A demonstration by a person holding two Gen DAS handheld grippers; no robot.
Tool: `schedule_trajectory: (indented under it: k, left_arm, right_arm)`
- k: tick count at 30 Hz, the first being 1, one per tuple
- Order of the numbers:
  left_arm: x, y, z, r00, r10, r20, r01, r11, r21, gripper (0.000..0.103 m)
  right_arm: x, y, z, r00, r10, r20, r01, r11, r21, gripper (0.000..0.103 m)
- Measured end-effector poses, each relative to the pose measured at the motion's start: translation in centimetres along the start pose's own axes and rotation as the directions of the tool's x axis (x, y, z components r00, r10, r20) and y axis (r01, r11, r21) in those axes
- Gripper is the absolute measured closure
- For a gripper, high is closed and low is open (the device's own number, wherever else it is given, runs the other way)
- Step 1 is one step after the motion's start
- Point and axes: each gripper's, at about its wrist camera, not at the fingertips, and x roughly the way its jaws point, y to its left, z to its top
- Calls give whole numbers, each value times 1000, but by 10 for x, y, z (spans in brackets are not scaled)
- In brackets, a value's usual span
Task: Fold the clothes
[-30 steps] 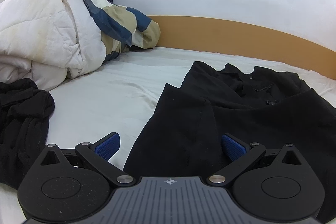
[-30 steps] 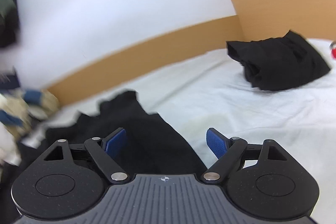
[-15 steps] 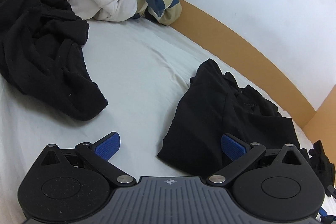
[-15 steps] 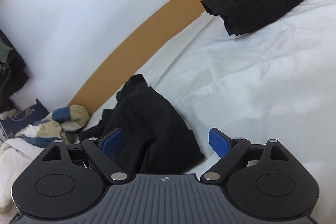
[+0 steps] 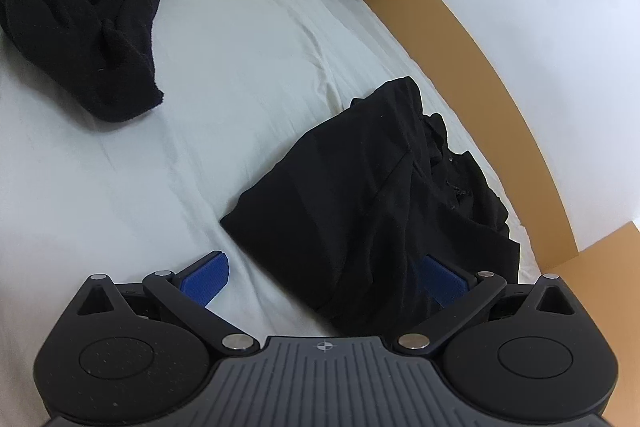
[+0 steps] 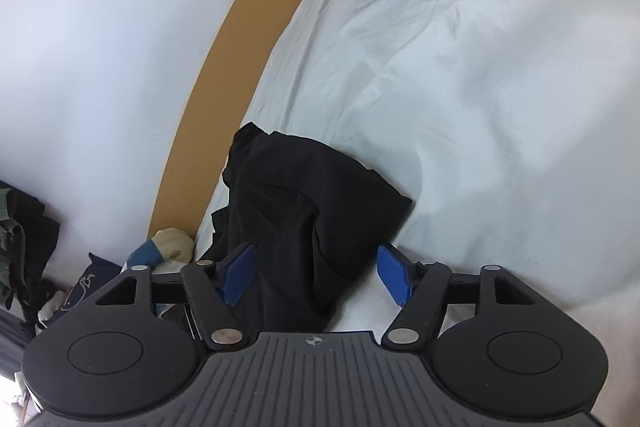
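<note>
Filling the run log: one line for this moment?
phase: approach | target: half-folded black garment on white bedsheet | left gripper: open | right gripper: closing, not gripping

Black left gripper (image 5: 324, 277), right gripper (image 6: 316, 275), blue ribbed fingers (image 5: 206, 277), silver pivot screws

Black garment (image 6: 312, 195) between claw (image 6: 316, 273) pads

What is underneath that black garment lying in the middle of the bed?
The black garment lies on the white bedsheet, which shows all around it. Whatever sits directly beneath its folds is covered.
</note>
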Motion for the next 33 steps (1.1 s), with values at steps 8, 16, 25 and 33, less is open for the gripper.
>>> schedule_trajectory:
  k: [8, 16, 25, 33]
  left_arm:
    - [9, 14, 3, 988, -152, -40, 141, 969, -205, 7]
    - [27, -1, 6, 994, -82, 66, 91, 985, -149, 15]
    - [39, 22, 5, 985, -134, 105, 151, 973, -174, 75]
    - [16, 35, -2, 959, -231, 164, 259, 950, -175, 94]
  right_arm:
    - [17, -3, 3, 997, 79, 16, -79, 996, 45, 34]
    - [37, 16, -4, 997, -4, 78, 14, 991, -131, 35]
    - [55, 8, -8, 997, 24, 77, -6, 975, -224, 72]
    - [13, 2, -10, 975, 160, 153, -130, 973, -192, 93]
